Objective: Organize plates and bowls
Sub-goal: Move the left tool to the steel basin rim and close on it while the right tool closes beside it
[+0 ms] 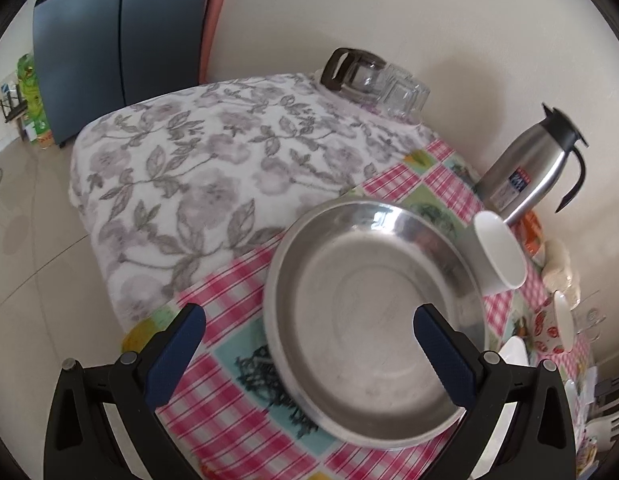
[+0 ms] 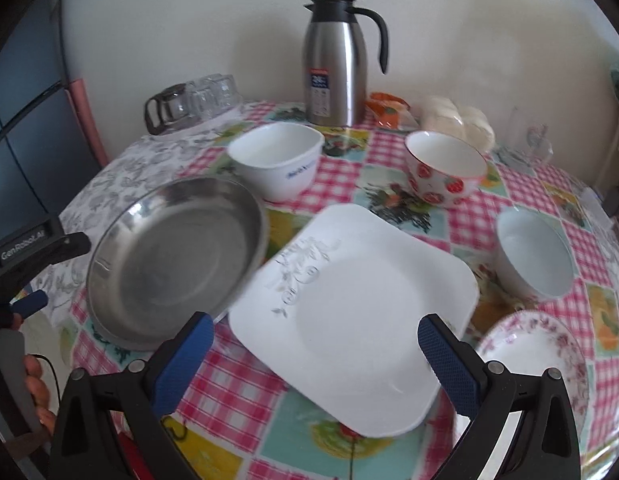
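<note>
Left gripper (image 1: 309,344) fingers spread wide, released, over the round stainless-steel plate (image 1: 369,312). Right gripper (image 2: 315,354) likewise agape, the square white floral plate (image 2: 349,312) between its fingers, seemingly untouched.

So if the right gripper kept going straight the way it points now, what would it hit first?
Most likely the white square plate: the open right gripper hovers with that plate directly between and ahead of its fingers. Beyond it sits the strawberry bowl. Height above the plate is hard to judge.
</note>
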Available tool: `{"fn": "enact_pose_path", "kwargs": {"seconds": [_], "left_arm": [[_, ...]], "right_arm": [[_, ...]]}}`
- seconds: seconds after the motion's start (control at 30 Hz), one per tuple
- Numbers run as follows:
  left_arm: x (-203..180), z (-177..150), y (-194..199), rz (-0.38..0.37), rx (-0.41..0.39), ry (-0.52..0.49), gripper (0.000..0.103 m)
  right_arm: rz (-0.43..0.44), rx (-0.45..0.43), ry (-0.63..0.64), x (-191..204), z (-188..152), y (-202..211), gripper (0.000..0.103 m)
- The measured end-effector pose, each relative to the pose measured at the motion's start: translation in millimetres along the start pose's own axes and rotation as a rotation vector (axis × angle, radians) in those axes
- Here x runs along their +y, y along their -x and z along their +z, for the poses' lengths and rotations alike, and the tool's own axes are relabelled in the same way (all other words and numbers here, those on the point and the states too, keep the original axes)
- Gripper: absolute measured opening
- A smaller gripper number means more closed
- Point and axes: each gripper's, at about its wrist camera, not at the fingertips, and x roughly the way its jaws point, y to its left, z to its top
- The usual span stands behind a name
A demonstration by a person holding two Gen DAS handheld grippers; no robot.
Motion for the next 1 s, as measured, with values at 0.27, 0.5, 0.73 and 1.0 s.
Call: {"fn": "enact_pose_path", "kwargs": {"seconds": [0.27,0.5,0.73,1.0], "left_arm": [[-1,1,-11,-0.059,0.057,-0.01,0.103],[10,0,-22,-0.034,0.126,0.014,0.103],[18,0,-31,-0.018,0.17,0.042,0.103],[25,1,-41,-0.018,0.197,0.054,0.089]], "right_arm": [[0.002,-0.06,0.035,13,12,-14,0.103],[0.022,-0.04,0.016,12,27,-29,0.103],[0.051,-0.014,-0.01,6,36,-52,0.101],[0.138,0.031,-0.032,11,44,-75,0.077]]}}
